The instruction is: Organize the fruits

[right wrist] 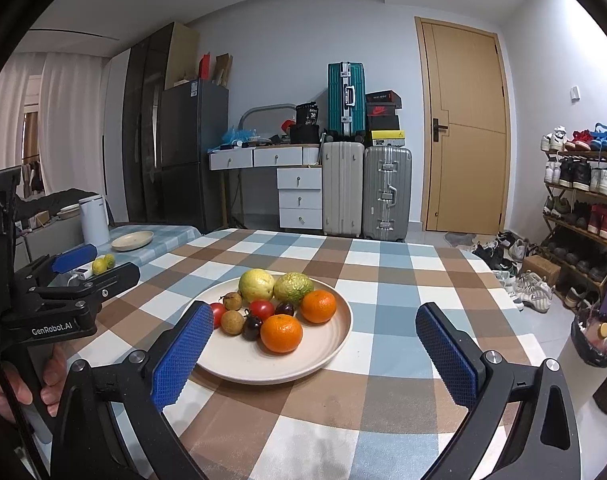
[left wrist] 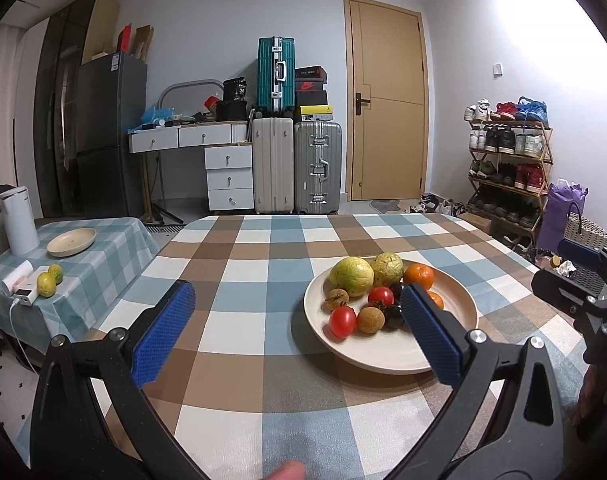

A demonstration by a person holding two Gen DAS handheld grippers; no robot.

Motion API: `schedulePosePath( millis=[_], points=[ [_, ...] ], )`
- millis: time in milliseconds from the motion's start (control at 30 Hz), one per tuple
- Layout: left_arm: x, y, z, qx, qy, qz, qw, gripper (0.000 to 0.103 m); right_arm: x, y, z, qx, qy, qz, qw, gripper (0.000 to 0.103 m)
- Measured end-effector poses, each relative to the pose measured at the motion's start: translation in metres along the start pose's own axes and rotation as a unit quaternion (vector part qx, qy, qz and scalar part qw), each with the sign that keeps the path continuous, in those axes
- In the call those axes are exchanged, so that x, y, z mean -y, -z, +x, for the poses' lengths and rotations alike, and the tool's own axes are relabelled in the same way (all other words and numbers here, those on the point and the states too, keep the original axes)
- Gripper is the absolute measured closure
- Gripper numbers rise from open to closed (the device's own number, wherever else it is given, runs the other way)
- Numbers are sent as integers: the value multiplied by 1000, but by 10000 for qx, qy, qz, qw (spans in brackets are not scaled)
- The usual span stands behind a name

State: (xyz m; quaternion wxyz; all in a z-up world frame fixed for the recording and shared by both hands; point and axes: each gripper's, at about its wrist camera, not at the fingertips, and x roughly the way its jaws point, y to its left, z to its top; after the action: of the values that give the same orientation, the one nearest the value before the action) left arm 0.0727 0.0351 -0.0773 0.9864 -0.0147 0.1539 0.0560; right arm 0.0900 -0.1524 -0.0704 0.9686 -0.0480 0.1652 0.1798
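Tools both hang spread and empty as I hold them above the near desk: left tool point(left wrist: 299, 336), right tool point(right wrist: 315, 350). Beyond them sits the plate point(right wrist: 323, 354) of fruits point(right wrist: 281, 332), mid-desk.

Beyond your checked brown, blue and white tablecloth point(left wrist: 263, 264) you face a tan wooden door point(left wrist: 385, 100) with a dark handle. Left of it, 2 upright suitcases, a ribbed cream one point(left wrist: 273, 164) and a silver one point(left wrist: 318, 166), stand side by side, and a teal suitcase point(left wrist: 276, 74) sits on top of the cream one beside stacked shoe boxes point(left wrist: 311, 90). Further left you see a white drawer unit point(left wrist: 228, 176) and a dark grey fridge point(left wrist: 111, 132). On your right, a wooden shoe rack point(right wrist: 583, 196) holds many shoes. A white cylindrical kettle point(left wrist: 18, 220) stands on the side table's green checked cloth point(left wrist: 103, 248).
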Motion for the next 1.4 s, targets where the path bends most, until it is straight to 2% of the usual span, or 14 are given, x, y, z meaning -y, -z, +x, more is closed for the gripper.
schedulePosePath(
  millis=[1400],
  points=[
    [1,1,-1,-16,59,5,10000,0,1,0,0,4,-1,5,10000,0]
  ],
)
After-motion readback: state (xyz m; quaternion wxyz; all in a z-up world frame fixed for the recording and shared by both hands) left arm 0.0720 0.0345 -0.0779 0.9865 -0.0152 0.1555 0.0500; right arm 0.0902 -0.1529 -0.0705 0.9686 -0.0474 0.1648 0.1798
